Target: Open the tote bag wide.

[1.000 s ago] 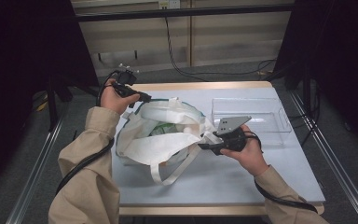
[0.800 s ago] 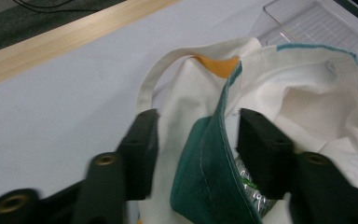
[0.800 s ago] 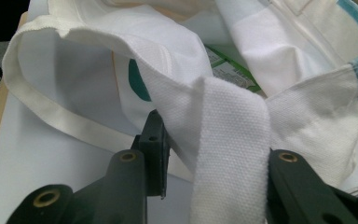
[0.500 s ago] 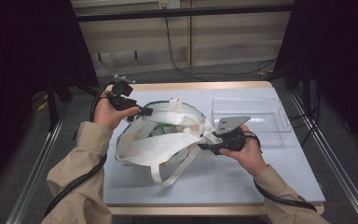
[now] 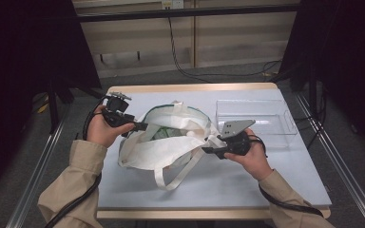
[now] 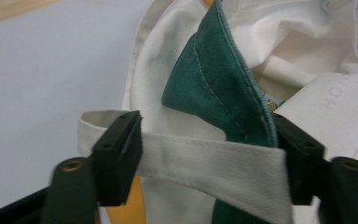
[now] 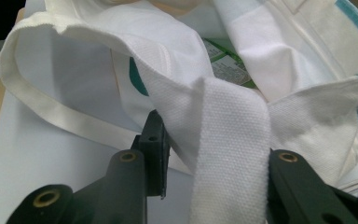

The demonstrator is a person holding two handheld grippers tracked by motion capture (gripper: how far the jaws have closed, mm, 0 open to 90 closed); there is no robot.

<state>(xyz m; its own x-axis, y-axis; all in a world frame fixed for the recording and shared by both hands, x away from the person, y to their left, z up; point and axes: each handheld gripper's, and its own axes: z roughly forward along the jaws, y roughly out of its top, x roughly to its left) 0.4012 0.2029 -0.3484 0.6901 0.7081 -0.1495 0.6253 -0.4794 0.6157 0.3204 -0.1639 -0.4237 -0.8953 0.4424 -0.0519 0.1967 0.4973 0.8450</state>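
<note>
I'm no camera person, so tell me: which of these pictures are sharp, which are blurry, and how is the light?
High view: table evenly lit, surroundings dark; clear tray shows faint glare. Left gripper view: bag fairly sharp, near jaws soft, the left one smeared. Right gripper view: strap weave crisp, bright white cloth slightly washed out at the top.

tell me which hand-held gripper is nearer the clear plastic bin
Right. The right hand-held gripper sits just beside the clear plastic bin, gripping the tote bag; the left hand-held gripper is across the bag.
</note>
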